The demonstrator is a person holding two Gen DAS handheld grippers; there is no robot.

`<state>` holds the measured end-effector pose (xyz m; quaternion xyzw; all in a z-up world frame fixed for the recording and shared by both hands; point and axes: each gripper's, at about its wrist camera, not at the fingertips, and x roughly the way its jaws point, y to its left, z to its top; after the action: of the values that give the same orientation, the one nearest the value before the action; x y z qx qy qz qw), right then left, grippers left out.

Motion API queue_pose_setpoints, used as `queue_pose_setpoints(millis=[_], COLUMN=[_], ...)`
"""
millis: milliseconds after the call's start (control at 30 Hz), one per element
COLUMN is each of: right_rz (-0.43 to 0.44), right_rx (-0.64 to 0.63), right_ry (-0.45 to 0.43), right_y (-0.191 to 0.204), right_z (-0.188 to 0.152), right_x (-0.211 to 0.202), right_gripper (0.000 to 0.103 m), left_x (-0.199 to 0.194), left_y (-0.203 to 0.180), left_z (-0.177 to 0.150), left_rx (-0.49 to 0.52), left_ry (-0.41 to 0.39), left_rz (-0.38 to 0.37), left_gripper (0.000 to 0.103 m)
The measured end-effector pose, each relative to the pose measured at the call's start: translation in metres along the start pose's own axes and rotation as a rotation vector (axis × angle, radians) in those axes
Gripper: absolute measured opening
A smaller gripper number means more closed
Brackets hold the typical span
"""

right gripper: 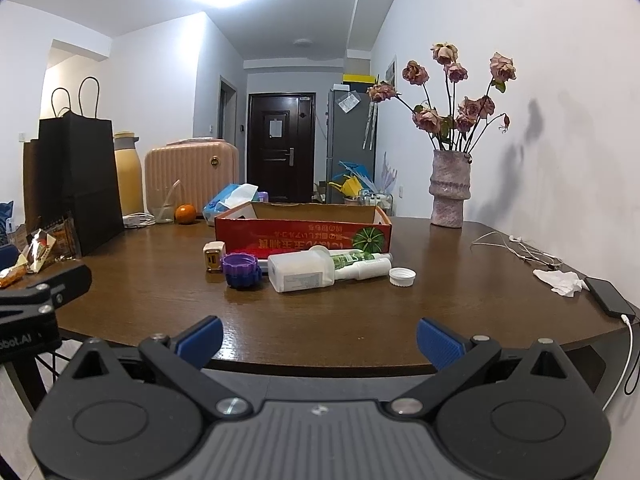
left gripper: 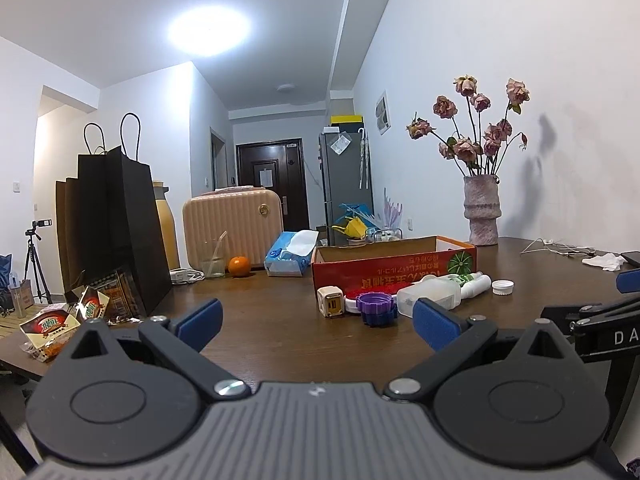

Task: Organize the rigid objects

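A red cardboard box (left gripper: 394, 270) (right gripper: 304, 232) stands open-topped at mid table. In front of it lie a cream charger cube (left gripper: 331, 301) (right gripper: 214, 256), a purple ridged lid stack (left gripper: 376, 308) (right gripper: 240, 270), a translucent white bottle (left gripper: 430, 294) (right gripper: 300, 272) on its side, a green-labelled white tube (left gripper: 472, 282) (right gripper: 360, 262) and a white cap (left gripper: 502, 287) (right gripper: 402, 277). My left gripper (left gripper: 316, 322) is open, low over the table, short of these items. My right gripper (right gripper: 319, 340) is open at the table's near edge, holding nothing.
A black paper bag (left gripper: 108, 232), snack packets (left gripper: 80, 312), a glass, an orange (left gripper: 239, 266), a tissue pack (left gripper: 290, 256) and a pink suitcase stand at the left and back. A vase of dried roses (right gripper: 448, 190), cables, a crumpled tissue and a phone (right gripper: 608, 296) occupy the right.
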<state>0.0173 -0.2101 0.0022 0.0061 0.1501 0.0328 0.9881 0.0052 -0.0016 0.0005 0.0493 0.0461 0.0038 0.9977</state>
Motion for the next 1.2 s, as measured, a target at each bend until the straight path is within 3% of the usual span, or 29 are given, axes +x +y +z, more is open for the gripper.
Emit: queue_pose_setpoints(millis=[1200], right_rz=[0.001], right_rx=[-0.003], right_ry=[0.013], right_y=[0.0001], right_z=[0.0], right_x=[0.0003], right_gripper=[0.103], left_x=[-0.0012], left_y=[0.0006], left_z=[0.0012], left_rx=[-0.003], left_ry=[-0.004], left_rz=[0.004], left_gripper=[0.103])
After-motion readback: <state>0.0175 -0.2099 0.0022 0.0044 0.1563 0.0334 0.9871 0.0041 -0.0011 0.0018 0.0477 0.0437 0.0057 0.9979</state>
